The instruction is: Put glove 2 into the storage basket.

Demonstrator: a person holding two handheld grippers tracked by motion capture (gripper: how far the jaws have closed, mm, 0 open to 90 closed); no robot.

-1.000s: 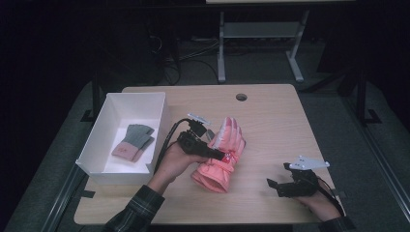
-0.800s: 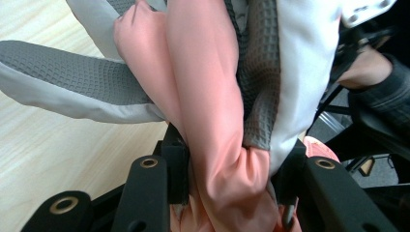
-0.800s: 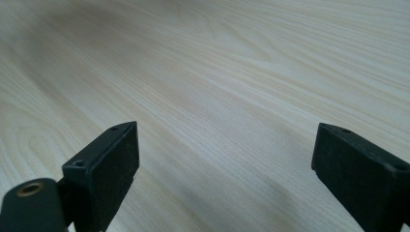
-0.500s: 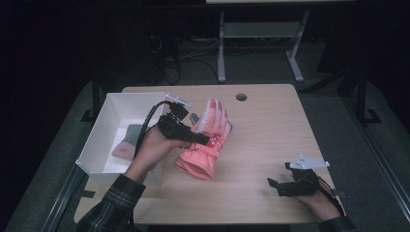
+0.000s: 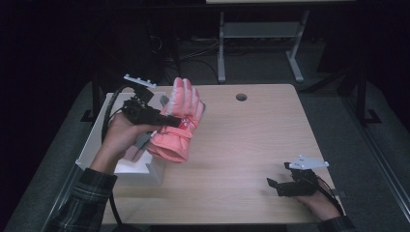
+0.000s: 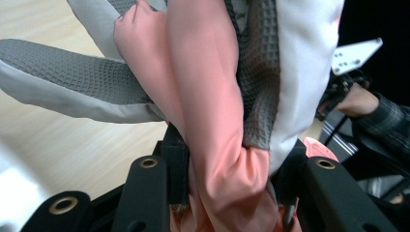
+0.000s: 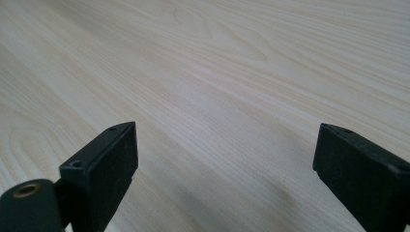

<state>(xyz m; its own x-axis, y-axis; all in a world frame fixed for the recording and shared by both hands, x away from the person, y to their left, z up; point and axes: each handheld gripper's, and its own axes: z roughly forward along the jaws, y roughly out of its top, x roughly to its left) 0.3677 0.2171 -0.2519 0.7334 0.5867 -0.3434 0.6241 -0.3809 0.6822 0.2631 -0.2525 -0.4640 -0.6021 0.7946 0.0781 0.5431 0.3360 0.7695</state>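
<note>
A thick salmon-pink glove (image 5: 178,121) with a grey textured palm (image 6: 251,72) hangs in the air over the table's left part, beside the white bin (image 5: 140,169). My left gripper (image 5: 169,121) is shut on its middle, and the fabric bunches between the two black jaws in the left gripper view. At the table's front right my right gripper (image 5: 273,186) rests low on the wood. Its jaws stand wide apart with only bare tabletop between them in the right gripper view.
The white bin sits at the table's left edge, partly hidden behind the left hand and the glove. A round cable hole (image 5: 241,97) marks the far side of the wooden table (image 5: 251,140). Dark floor, cables and a metal stand (image 5: 256,34) lie beyond.
The left hand has lifted the pink glove off the table and carried it left, up to the white bin's edge. The right gripper has stayed where it was.
</note>
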